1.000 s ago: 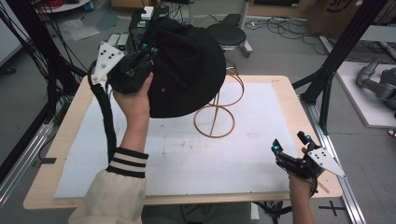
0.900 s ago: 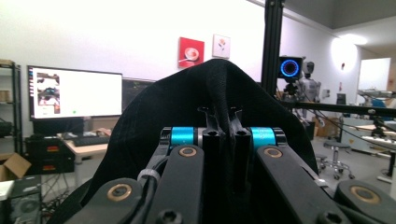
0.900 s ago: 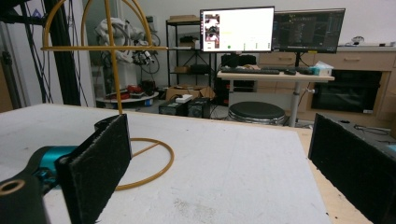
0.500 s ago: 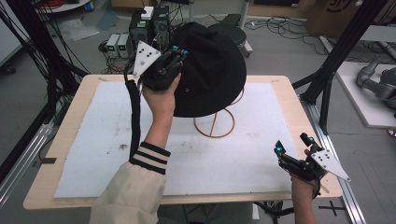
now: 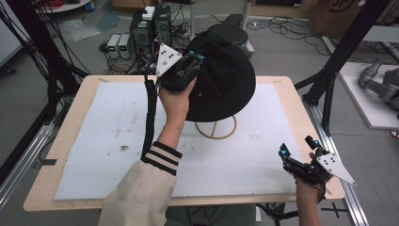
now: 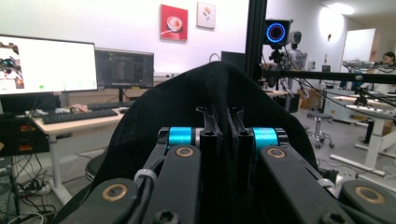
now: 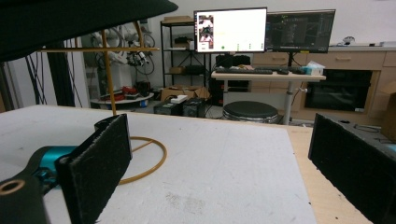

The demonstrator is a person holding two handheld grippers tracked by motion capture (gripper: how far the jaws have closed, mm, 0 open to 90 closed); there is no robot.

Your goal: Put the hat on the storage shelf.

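A black wide-brimmed hat (image 5: 226, 80) hangs over a gold wire stand (image 5: 216, 128) at the back middle of the table. My left gripper (image 5: 195, 56) is shut on the hat's brim at its upper left. In the left gripper view the brim fabric (image 6: 187, 107) is pinched between the jaws of the left gripper (image 6: 223, 112), which have just eased a trace. My right gripper (image 5: 297, 147) rests open near the table's front right corner, with nothing between its pads (image 7: 100, 158). The right gripper view has the hat (image 7: 70, 18) above the stand (image 7: 108, 70).
A white mat (image 5: 117, 141) covers the wooden table. Computer boxes (image 5: 150, 28) and a round stool (image 5: 230, 30) stand on the floor behind it. Black frame posts (image 5: 329, 80) rise at the table's right side.
My left hand has carried the hat to the right and a little down, so it now sits over the wire stand. The right gripper has stayed put.
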